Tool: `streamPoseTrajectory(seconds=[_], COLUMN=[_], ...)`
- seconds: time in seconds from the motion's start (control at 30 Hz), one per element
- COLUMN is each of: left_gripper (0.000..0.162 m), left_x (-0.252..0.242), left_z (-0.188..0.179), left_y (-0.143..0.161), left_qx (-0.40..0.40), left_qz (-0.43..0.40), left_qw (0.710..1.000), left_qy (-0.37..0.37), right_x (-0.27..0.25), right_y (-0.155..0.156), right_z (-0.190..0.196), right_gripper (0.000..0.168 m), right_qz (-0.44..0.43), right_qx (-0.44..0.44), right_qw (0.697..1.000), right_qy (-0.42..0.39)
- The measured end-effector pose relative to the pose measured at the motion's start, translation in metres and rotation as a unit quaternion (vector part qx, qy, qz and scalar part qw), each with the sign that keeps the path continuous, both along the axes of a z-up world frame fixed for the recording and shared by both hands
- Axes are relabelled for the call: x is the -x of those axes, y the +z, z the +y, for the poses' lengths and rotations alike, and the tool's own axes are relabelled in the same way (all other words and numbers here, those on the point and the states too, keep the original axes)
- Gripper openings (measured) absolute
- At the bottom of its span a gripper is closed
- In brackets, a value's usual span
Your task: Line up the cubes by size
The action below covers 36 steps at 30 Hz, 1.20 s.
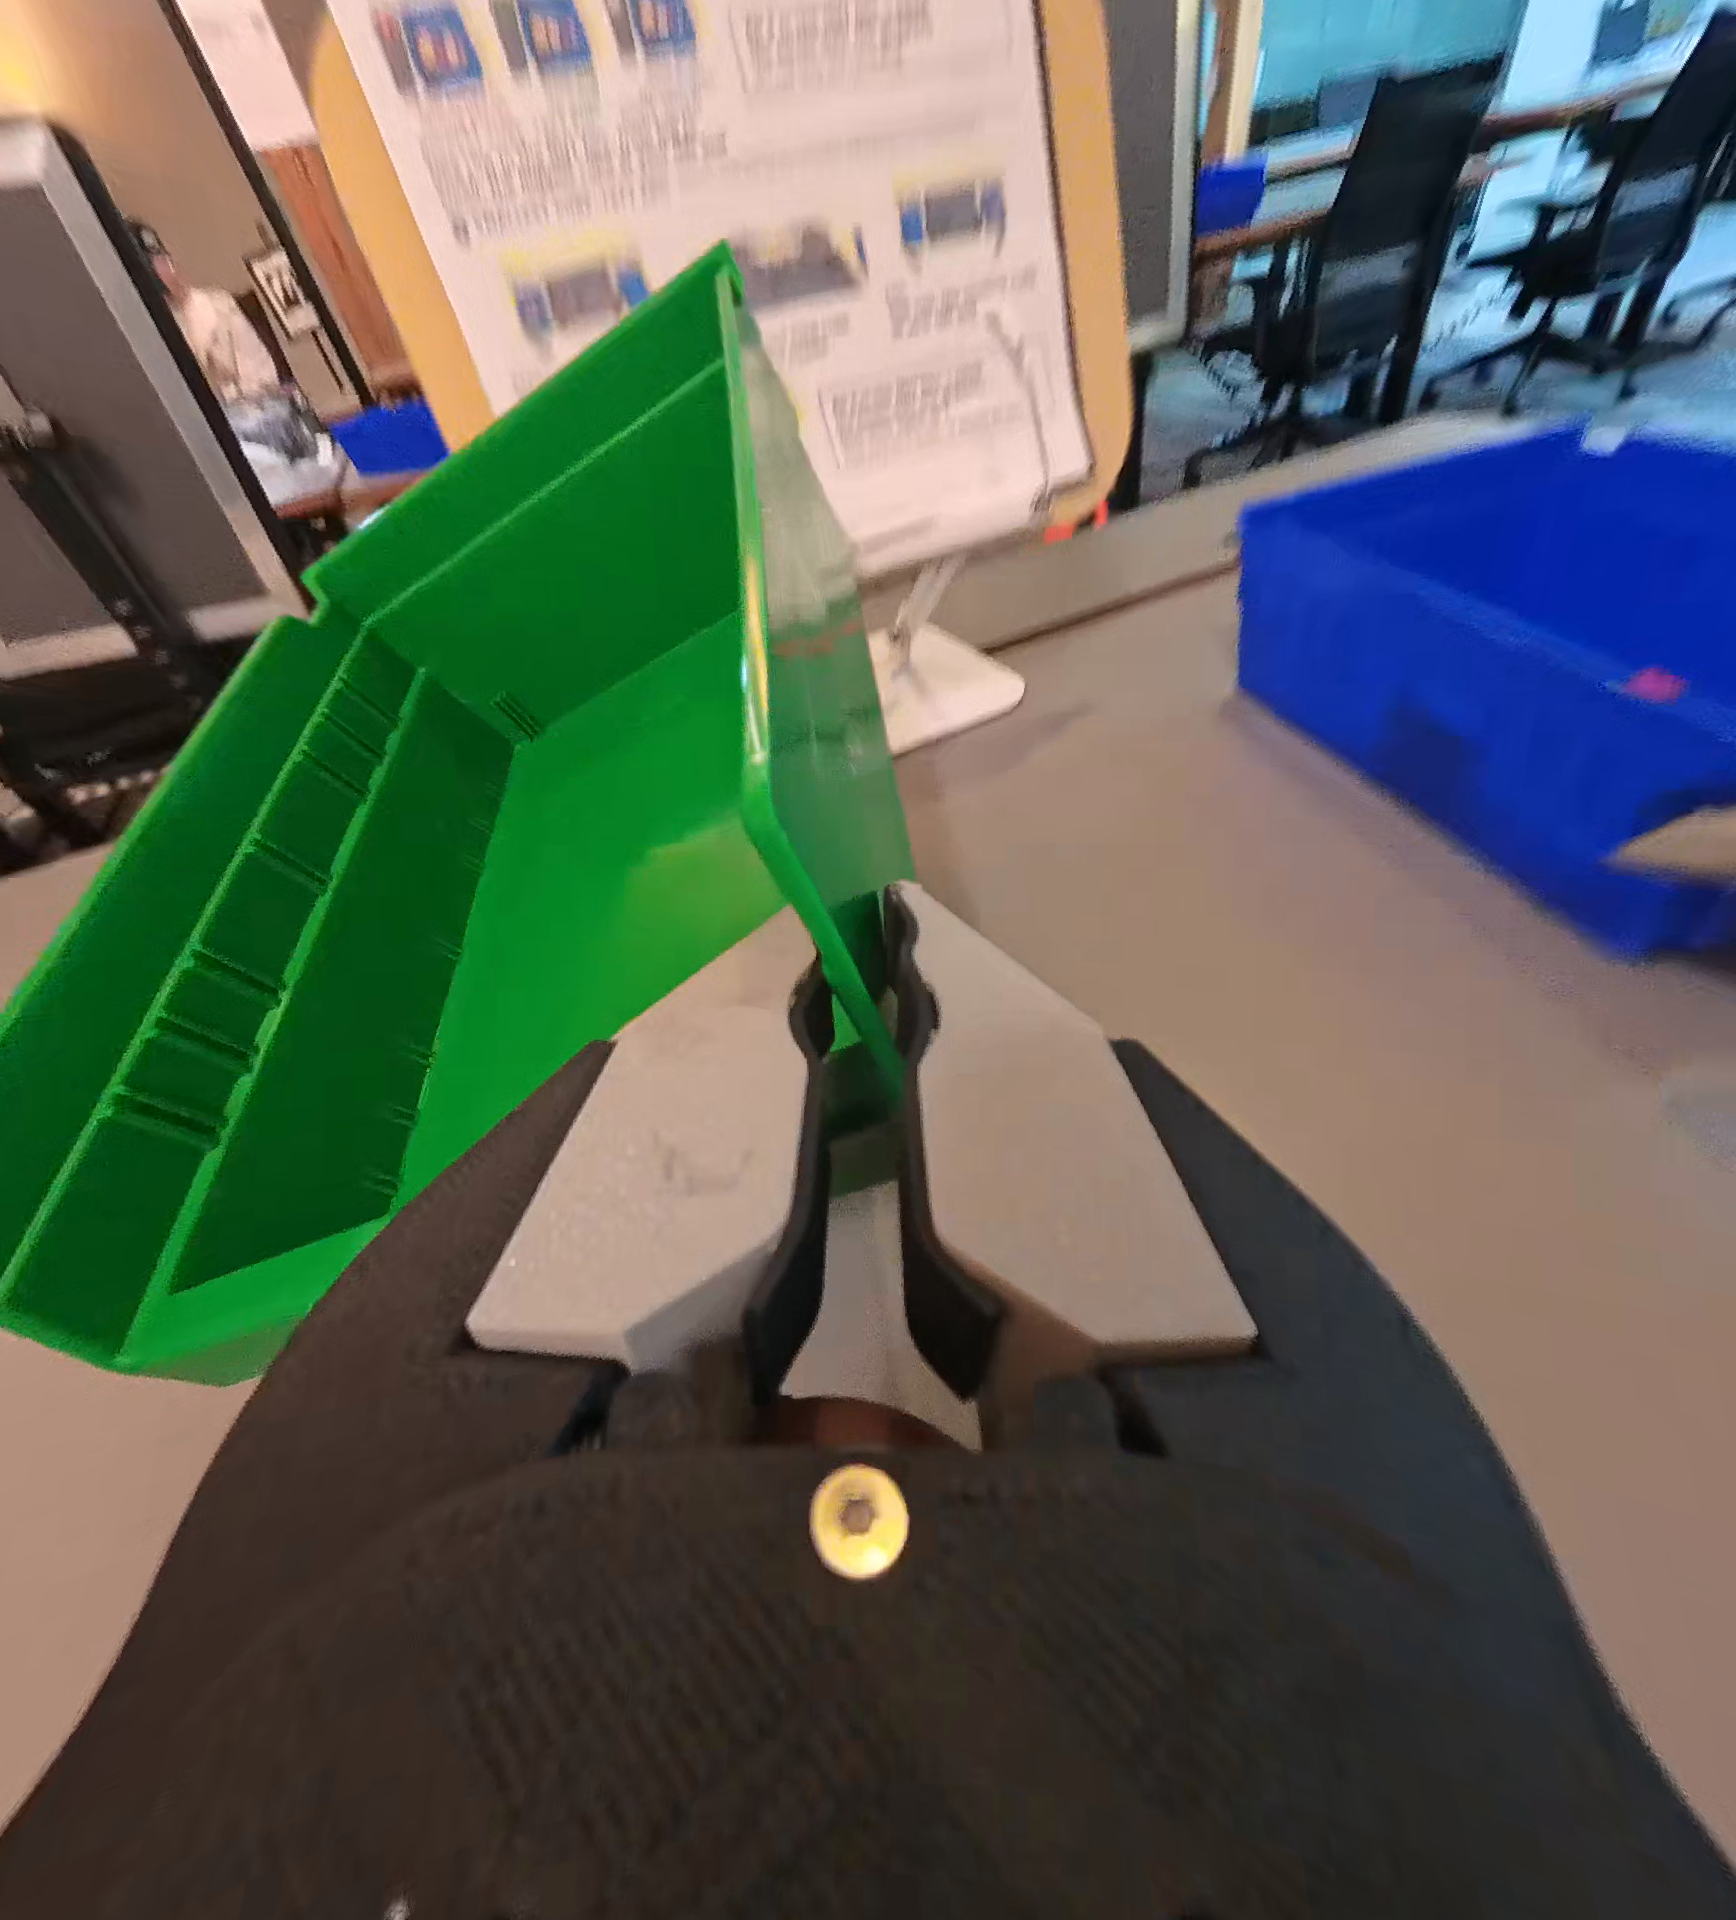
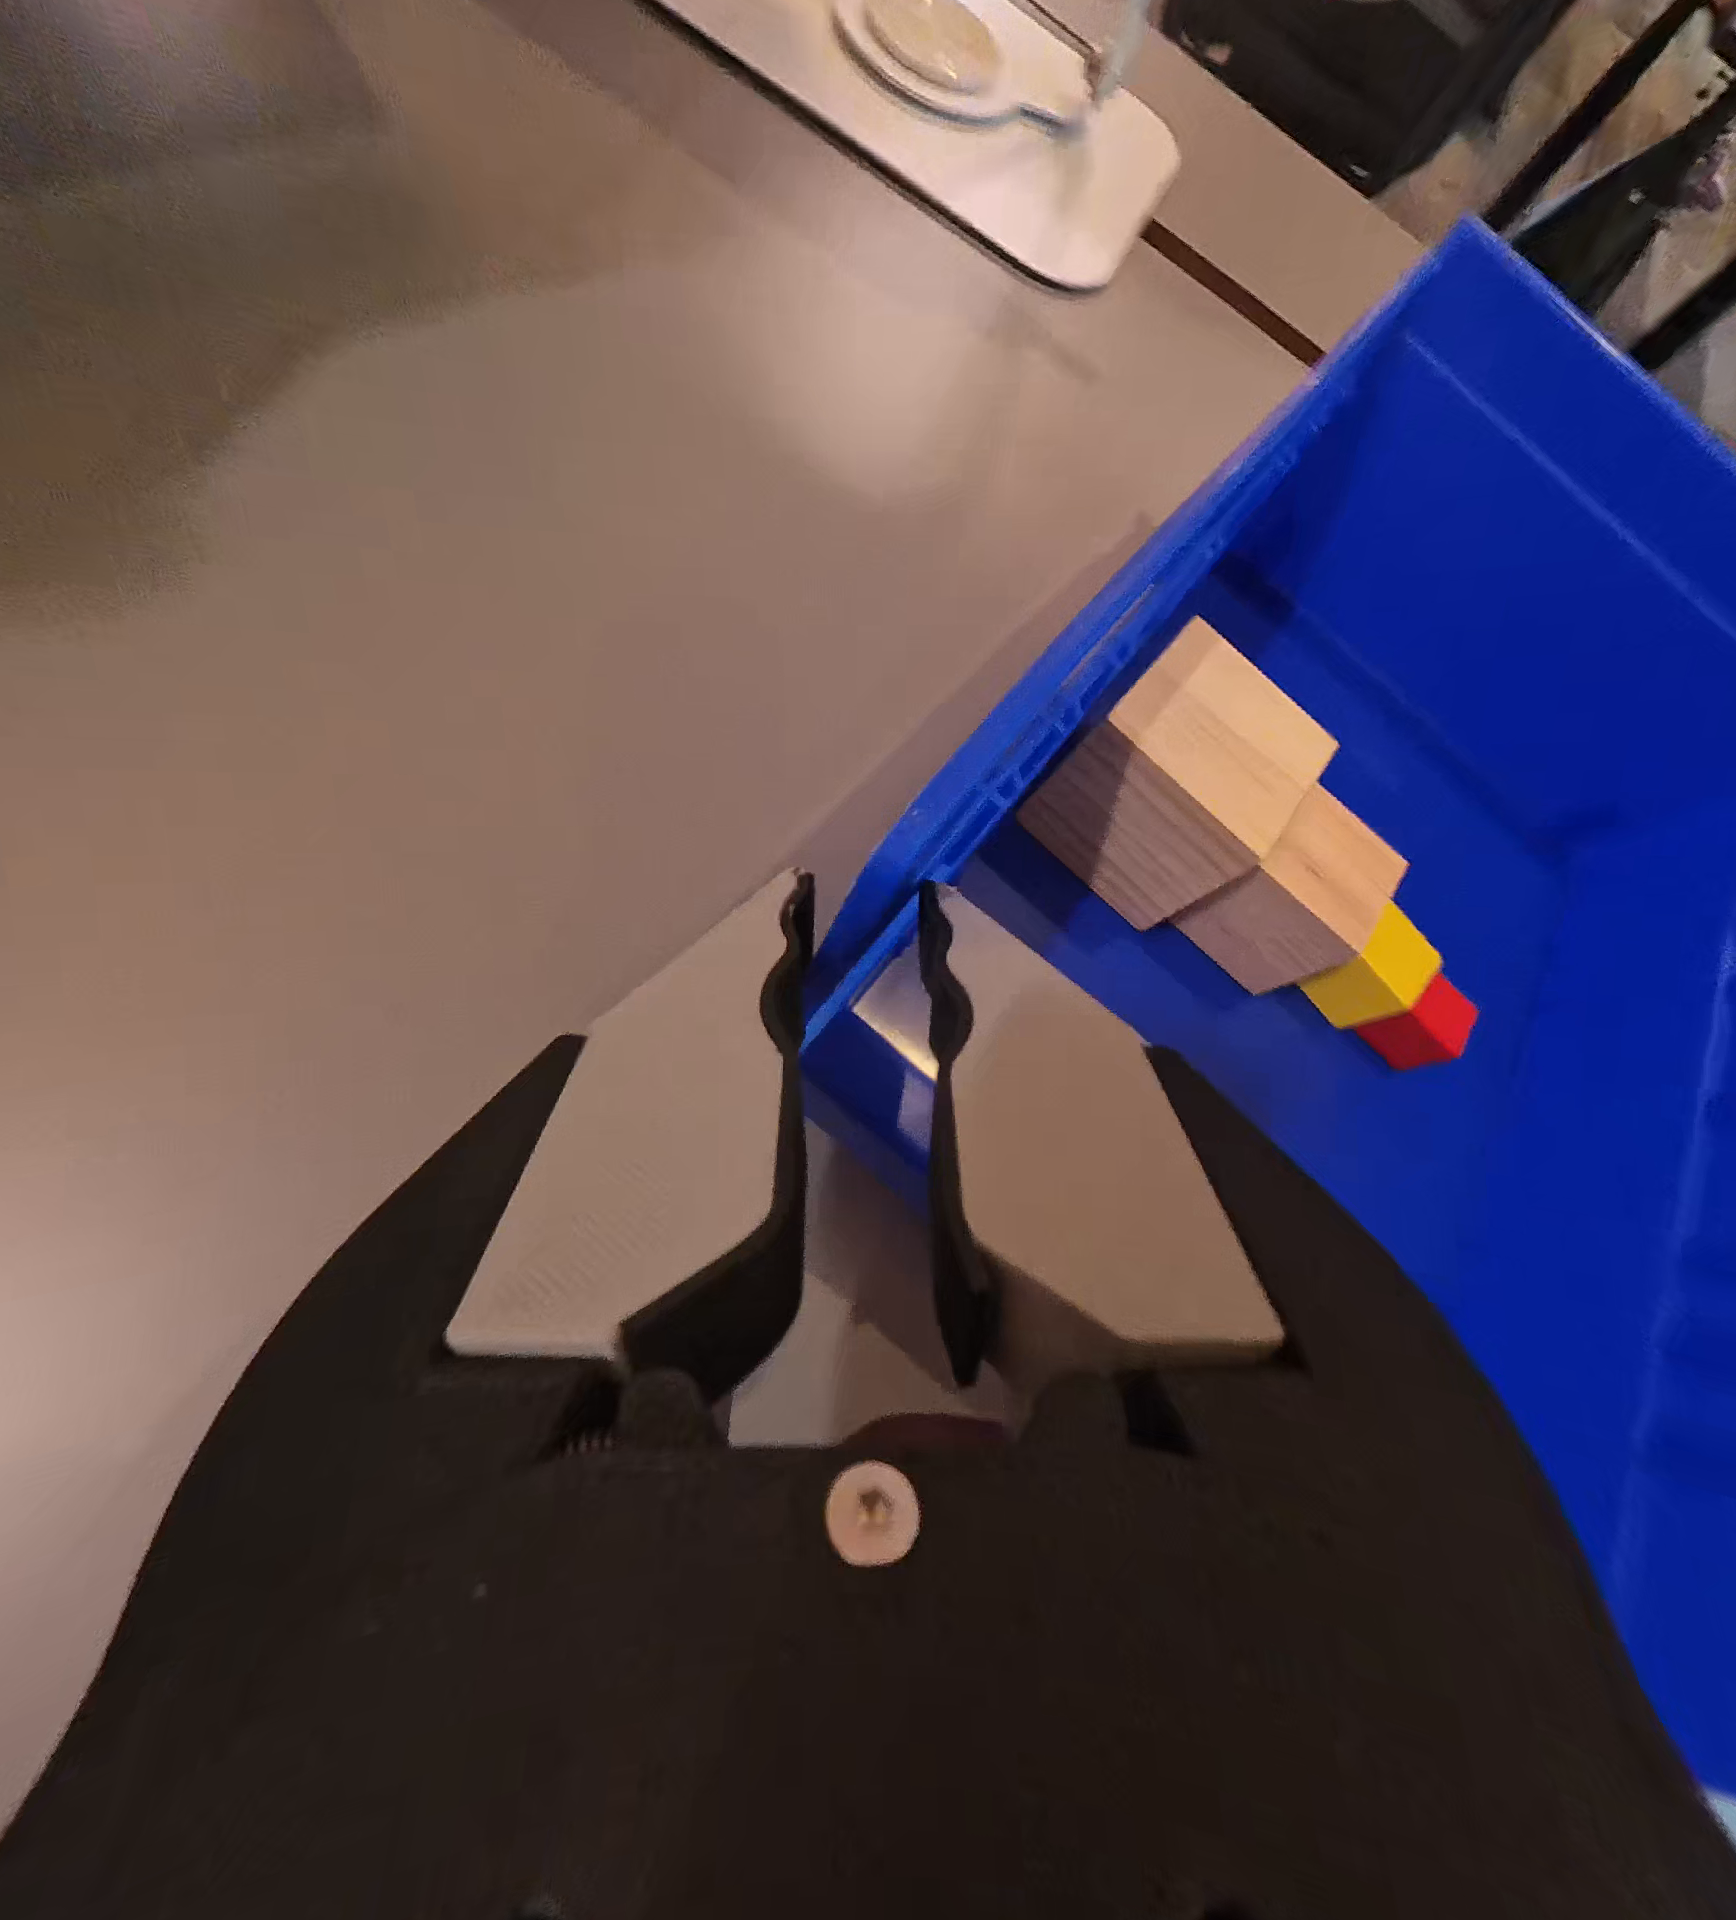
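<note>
My left gripper (image 1: 862, 961) has its jaws clamped on the thin wall of a green bin (image 1: 490, 790), which hangs tilted above the grey bench (image 1: 1259, 1039), its open side turned toward me, showing a ribbed channel along one wall.

My right gripper (image 2: 864, 914) has its jaws narrow, pinching the rim of a blue bin (image 2: 1466, 644) near its corner. This bin looks tipped in my view.

The cubes sit inside the blue bin, against the wall I hold. They form one touching row, stepping down in size away from that wall: a large pale wooden cube (image 2: 1176, 769), then a smaller wooden cube (image 2: 1300, 904), then a yellow cube (image 2: 1378, 971), then a red cube (image 2: 1425, 1029) of about the same small size.

A white flat stand base (image 2: 1040, 177) rests on the bench beyond.
</note>
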<state>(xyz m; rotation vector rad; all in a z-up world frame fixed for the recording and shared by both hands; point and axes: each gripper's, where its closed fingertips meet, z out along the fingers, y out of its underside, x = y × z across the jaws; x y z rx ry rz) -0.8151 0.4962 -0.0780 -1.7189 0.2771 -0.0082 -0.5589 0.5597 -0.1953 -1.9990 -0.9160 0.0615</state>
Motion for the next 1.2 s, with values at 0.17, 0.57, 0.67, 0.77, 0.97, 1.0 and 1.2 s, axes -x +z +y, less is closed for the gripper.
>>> streamPoseTrajectory(seconds=[0.17, 0.57, 0.67, 0.77, 0.97, 1.0, 1.2], left_gripper=[0.003, 0.004, 0.004, 0.005, 0.008, 0.007, 0.020], left_x=[-0.060, -0.290, -0.339, -0.370, -0.387, -0.387, -0.382], left_z=[-0.014, -0.029, -0.019, -0.005, 0.015, 0.016, 0.017], left_y=[0.080, 0.098, 0.052, -0.002, -0.065, -0.074, -0.082], left_qx=[-0.066, -0.046, -0.010, 0.041, 0.078, 0.081, 0.074], left_qz=[-0.016, 0.025, 0.055, 0.072, 0.111, 0.116, 0.132], left_qw=[0.996, 0.977, 0.973, 0.969, 0.969, 0.968, 0.973], left_qy=[-0.052, -0.206, -0.225, -0.232, -0.209, -0.205, -0.172], right_x=[0.080, 0.287, 0.312, 0.318, 0.304, 0.301, 0.277], right_y=[0.000, 0.001, 0.001, 0.005, 0.022, 0.024, 0.035], right_z=[-0.024, -0.065, -0.066, -0.065, -0.067, -0.069, -0.072], right_gripper=[0.019, 0.018, 0.017, 0.017, 0.038, 0.039, 0.045], right_qz=[0.002, 0.080, 0.079, 0.082, 0.157, 0.172, 0.253], right_qx=[-0.011, 0.029, 0.026, 0.012, -0.060, -0.058, -0.027], right_qw=[1.000, 0.992, 0.992, 0.993, 0.981, 0.978, 0.959], right_qy=[0.026, 0.093, 0.094, 0.088, 0.095, 0.100, 0.126])
